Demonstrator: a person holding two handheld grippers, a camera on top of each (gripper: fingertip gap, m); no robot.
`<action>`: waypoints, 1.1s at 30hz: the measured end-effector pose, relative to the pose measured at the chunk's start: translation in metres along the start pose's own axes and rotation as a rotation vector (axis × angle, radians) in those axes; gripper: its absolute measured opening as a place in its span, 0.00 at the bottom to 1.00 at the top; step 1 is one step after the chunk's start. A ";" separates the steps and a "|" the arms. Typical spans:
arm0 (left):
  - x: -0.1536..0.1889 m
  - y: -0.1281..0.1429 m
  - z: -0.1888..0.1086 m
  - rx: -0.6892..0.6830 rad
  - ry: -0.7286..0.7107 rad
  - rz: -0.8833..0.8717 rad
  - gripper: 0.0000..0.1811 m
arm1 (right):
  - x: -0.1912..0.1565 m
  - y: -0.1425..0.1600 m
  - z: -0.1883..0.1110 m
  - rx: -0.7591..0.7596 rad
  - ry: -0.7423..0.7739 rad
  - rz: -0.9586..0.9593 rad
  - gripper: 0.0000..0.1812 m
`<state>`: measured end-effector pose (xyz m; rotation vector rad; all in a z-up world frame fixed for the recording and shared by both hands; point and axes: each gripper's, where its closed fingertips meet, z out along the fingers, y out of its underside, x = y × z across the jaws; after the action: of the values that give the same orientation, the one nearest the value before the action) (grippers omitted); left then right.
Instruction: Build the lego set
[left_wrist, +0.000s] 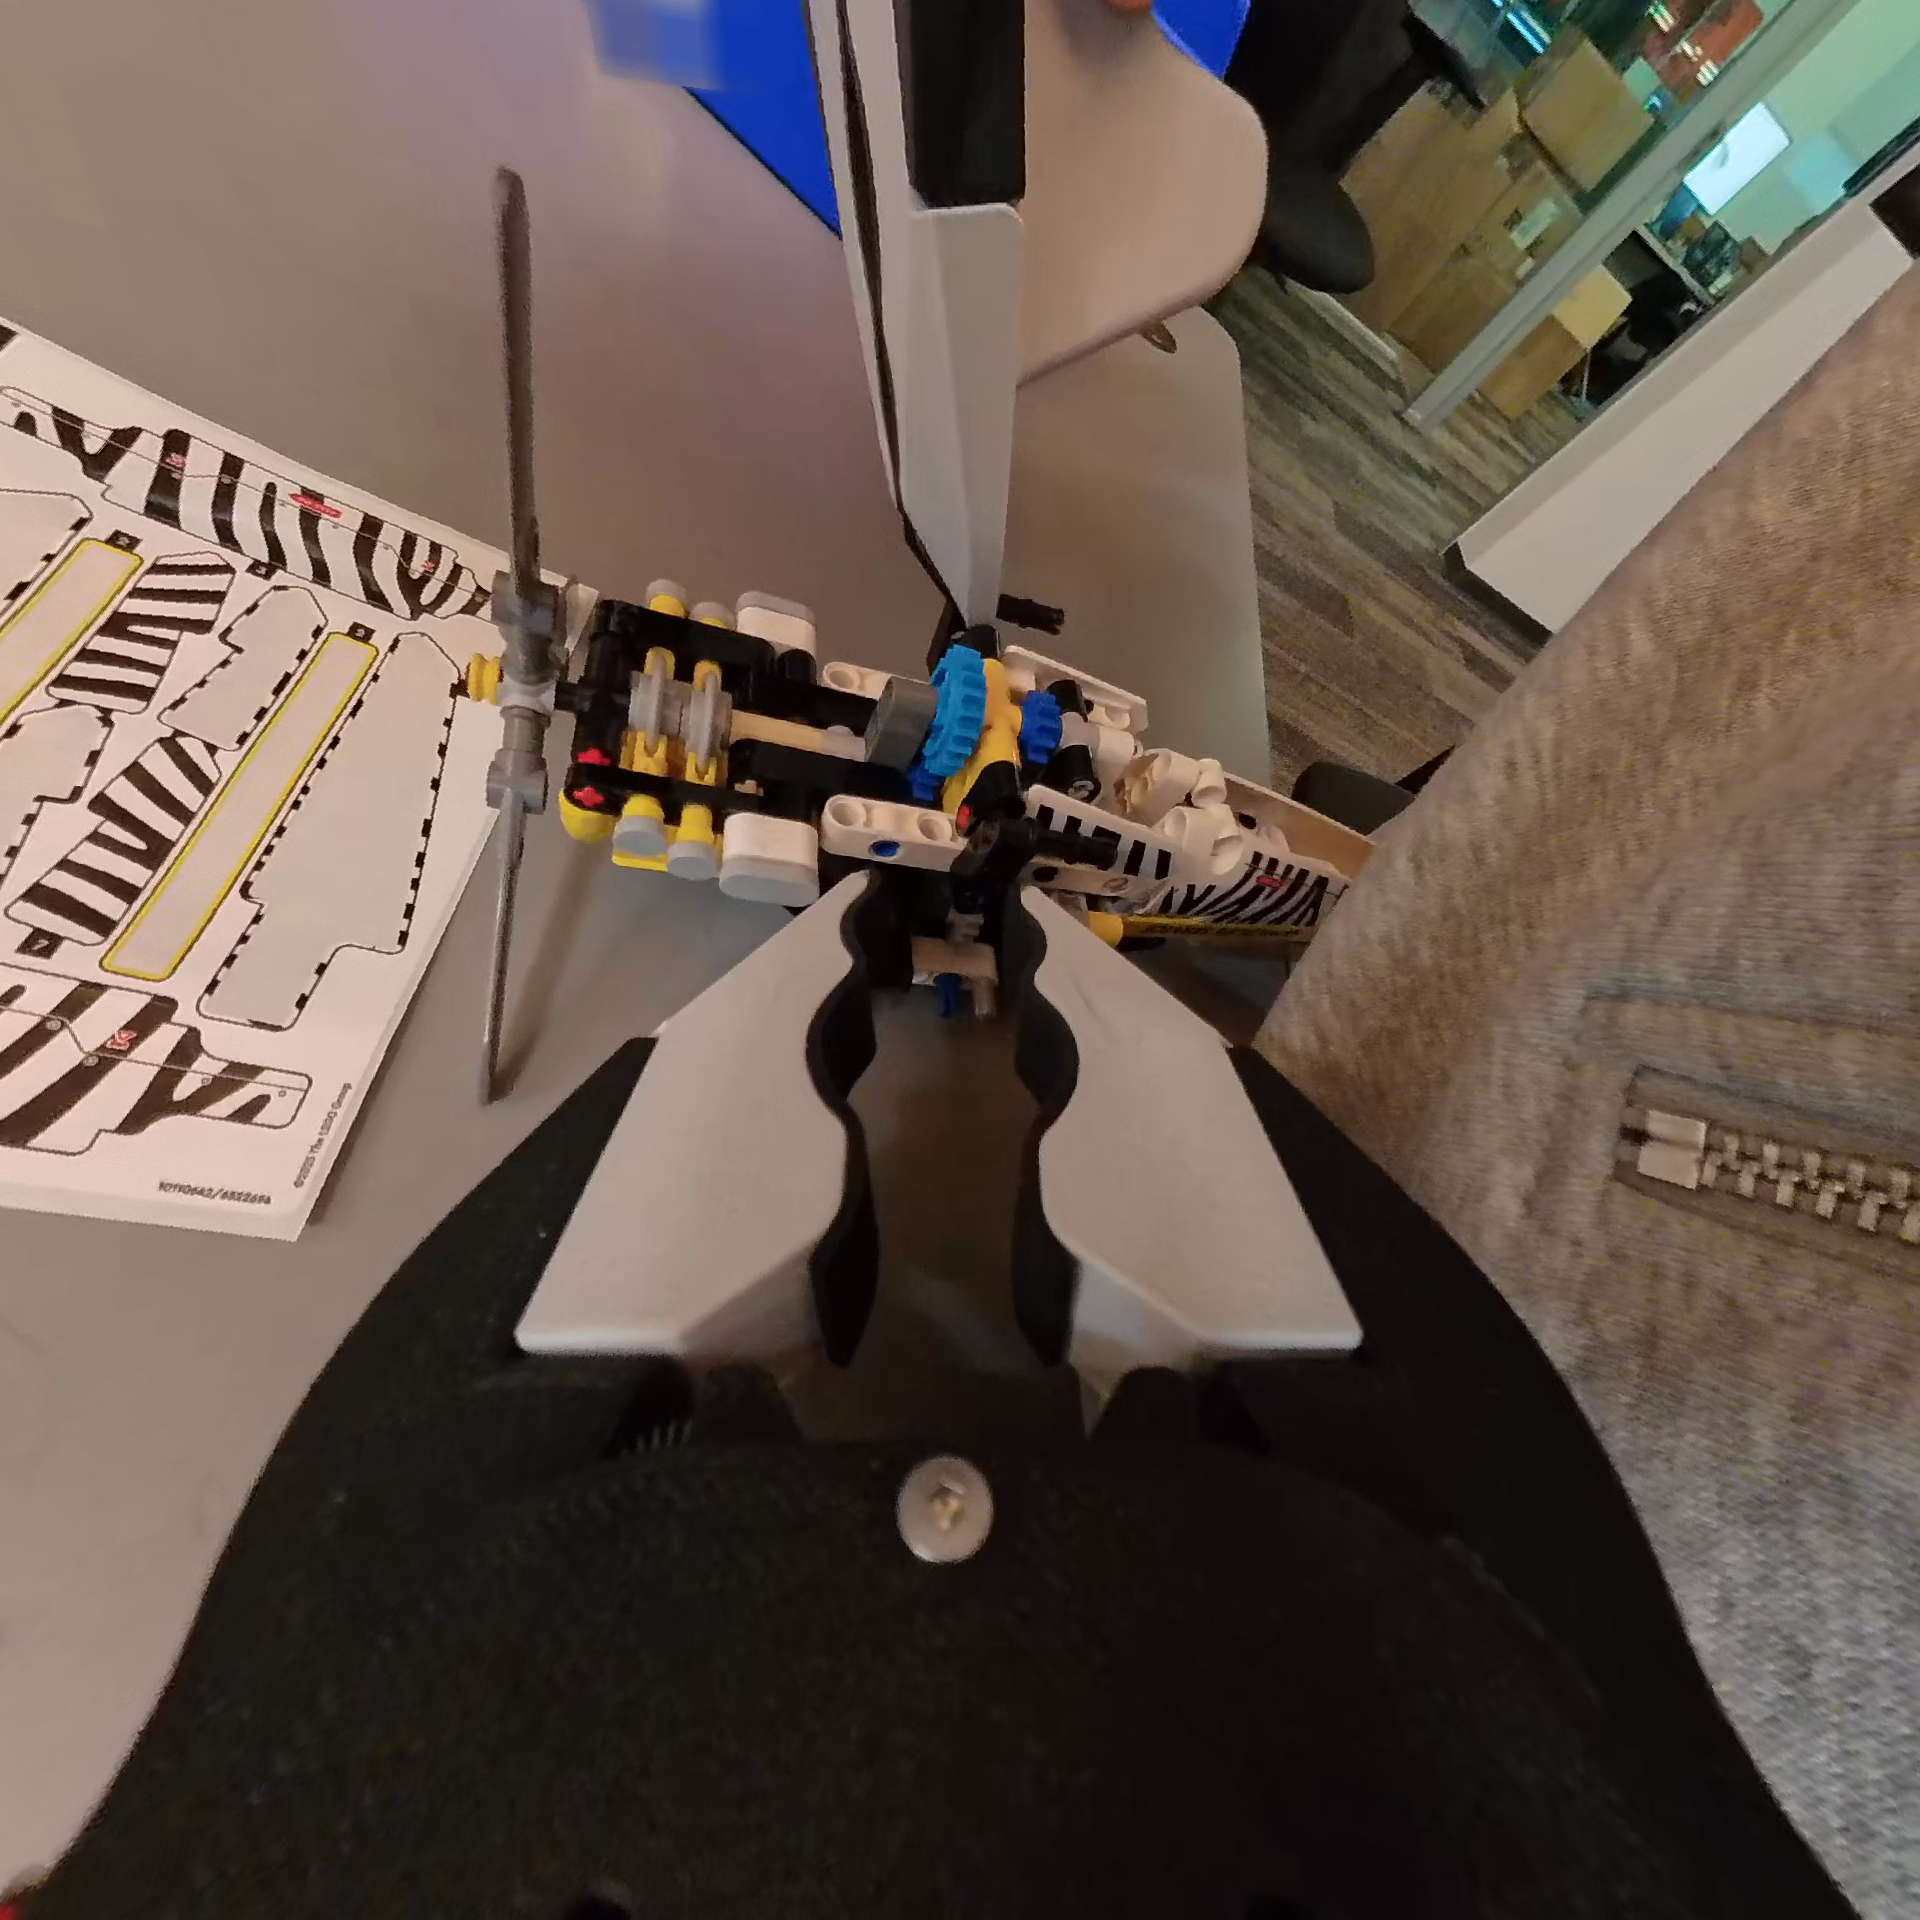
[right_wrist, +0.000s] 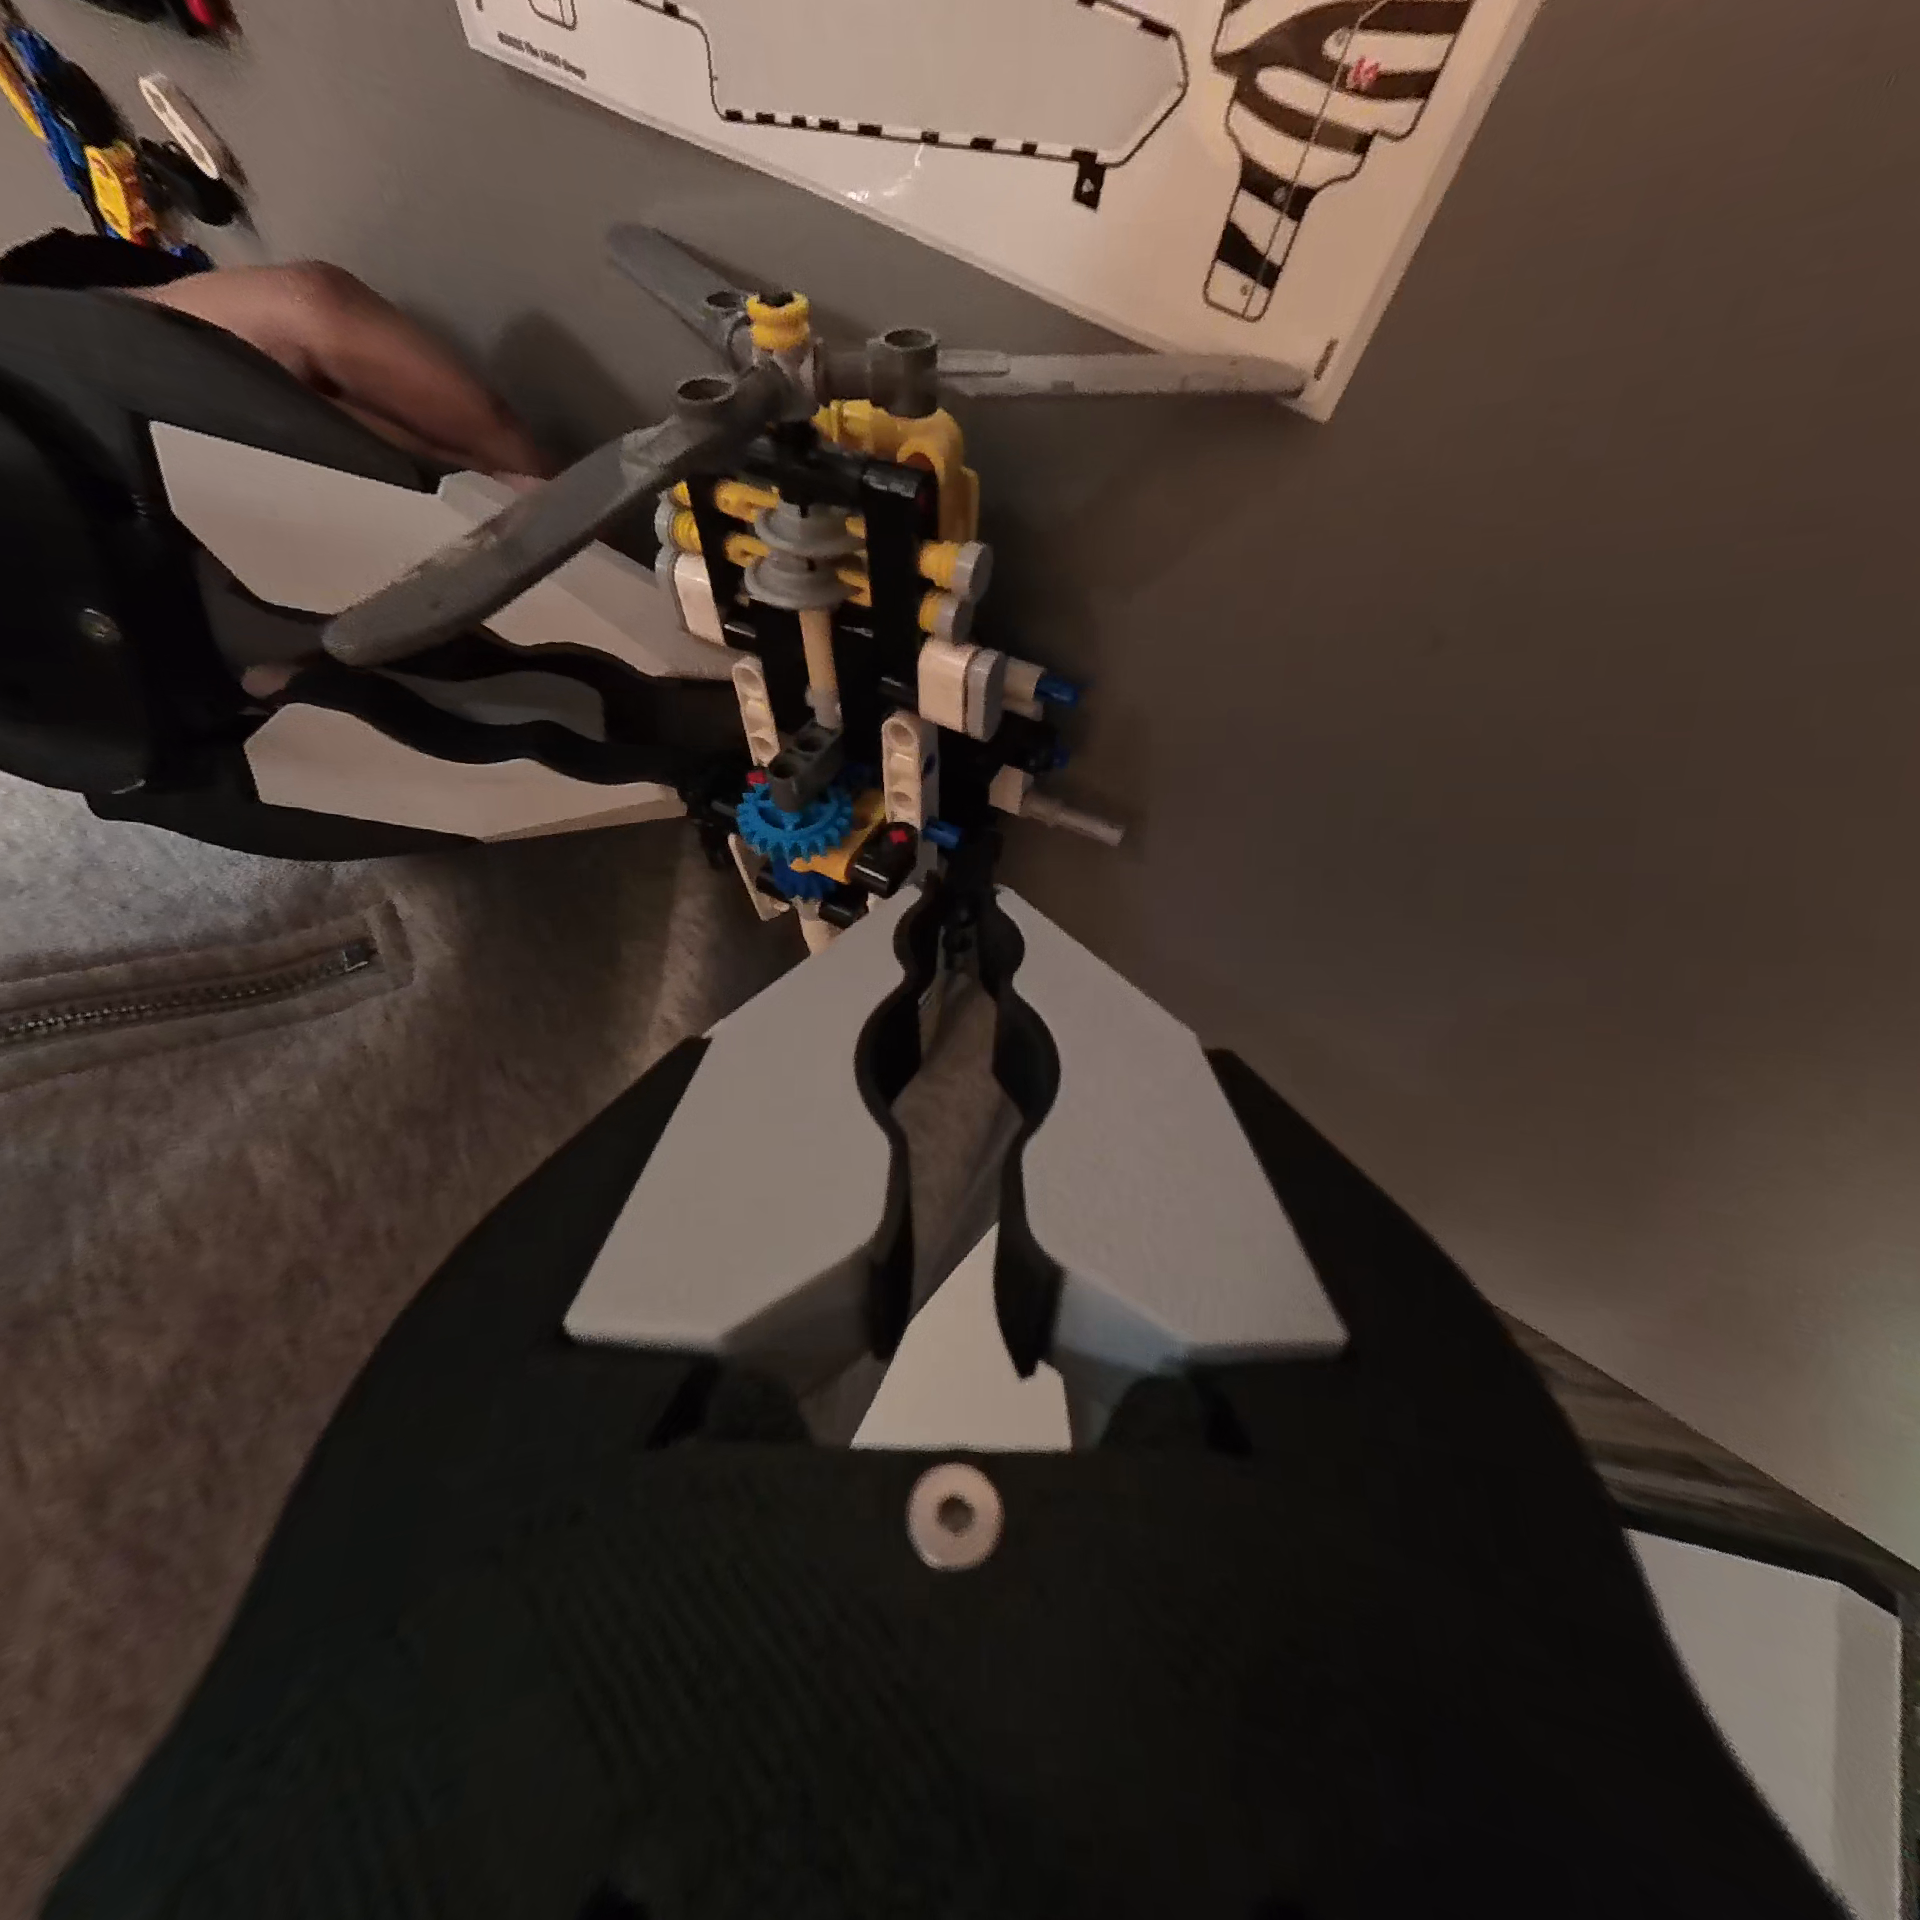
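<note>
We pinched the lego model (left_wrist: 831, 748) with both the left gripper (left_wrist: 940, 914) and the right gripper (right_wrist: 951, 914), above the grey table (left_wrist: 312, 208).

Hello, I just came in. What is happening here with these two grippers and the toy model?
A person holds a half-built lego plane above a grey table with two hand-held grippers. The left gripper is closed on black parts at the model's rear underside, and the right gripper grips it from another side. The grey propeller is already mounted at the front, and a blue gear shows in the middle. A zebra-striped sticker sheet lies beside it.
</note>
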<state>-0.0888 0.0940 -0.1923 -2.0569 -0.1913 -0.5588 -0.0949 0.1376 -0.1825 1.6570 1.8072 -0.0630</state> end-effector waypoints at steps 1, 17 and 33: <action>0.000 0.000 0.000 0.000 0.002 -0.002 0.10 | 0.000 0.000 0.000 -0.003 -0.001 -0.001 0.03; 0.000 0.000 0.000 0.001 0.004 -0.003 0.09 | -0.001 0.003 0.001 -0.015 -0.114 -0.084 0.03; 0.003 -0.001 -0.001 0.008 0.029 -0.013 0.03 | -0.002 0.003 0.000 -0.093 -0.167 -0.099 0.03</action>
<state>-0.0869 0.0936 -0.1898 -2.0397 -0.1898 -0.5942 -0.0920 0.1364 -0.1798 1.4538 1.7379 -0.1541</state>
